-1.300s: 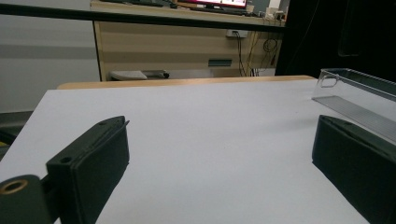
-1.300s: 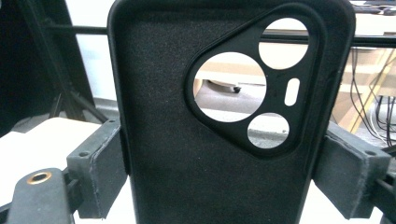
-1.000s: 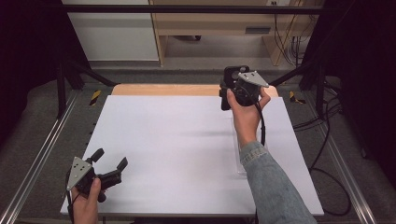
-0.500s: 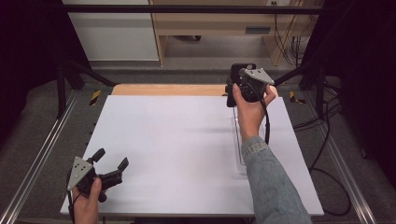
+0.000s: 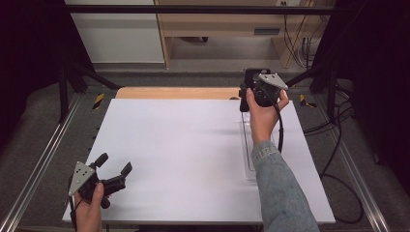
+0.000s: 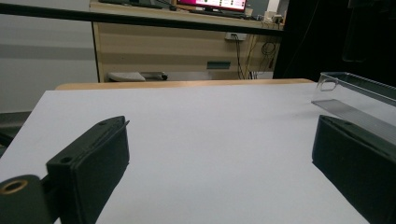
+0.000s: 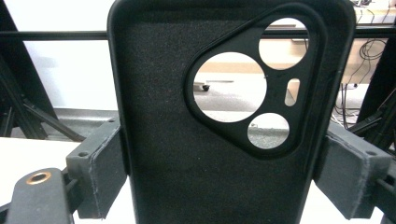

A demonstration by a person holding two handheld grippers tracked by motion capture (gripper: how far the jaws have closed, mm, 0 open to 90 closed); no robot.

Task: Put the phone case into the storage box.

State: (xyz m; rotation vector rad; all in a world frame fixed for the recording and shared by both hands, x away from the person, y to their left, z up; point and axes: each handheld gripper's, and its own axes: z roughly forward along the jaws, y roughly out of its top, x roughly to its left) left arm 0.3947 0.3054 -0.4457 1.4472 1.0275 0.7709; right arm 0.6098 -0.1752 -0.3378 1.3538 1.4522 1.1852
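A: Starting at the left, what is the left gripper [image 5: 115, 172] doing?

B: It sits near the front left corner of the bench [image 5: 183, 145], jaws spread wide with nothing between them.

A: And the clear tray [image 5: 249, 150] toward the right edge?

B: Long and see-through, and it looks empty, though the sleeve [image 5: 278, 193] covers part of it, so I cannot tell for sure.

A: Then the phone case [image 7: 210, 140]?

B: The right gripper [image 5: 251, 94] clamps it by its two long sides, held up over the back right part of the bench. In the right gripper view its black, felt-like inner face looks at the camera.

A: How will it handle?

B: I judge it light and somewhat bendy, not fragile. The sides give the firmest hold; squeezing near the camera cut-out [image 7: 254, 81] could flex it.

A: Anything hard to make out?

B: From above, the hand [image 5: 263, 113] and gripper body hide most of the case, and its lower end is cut off in the close view.
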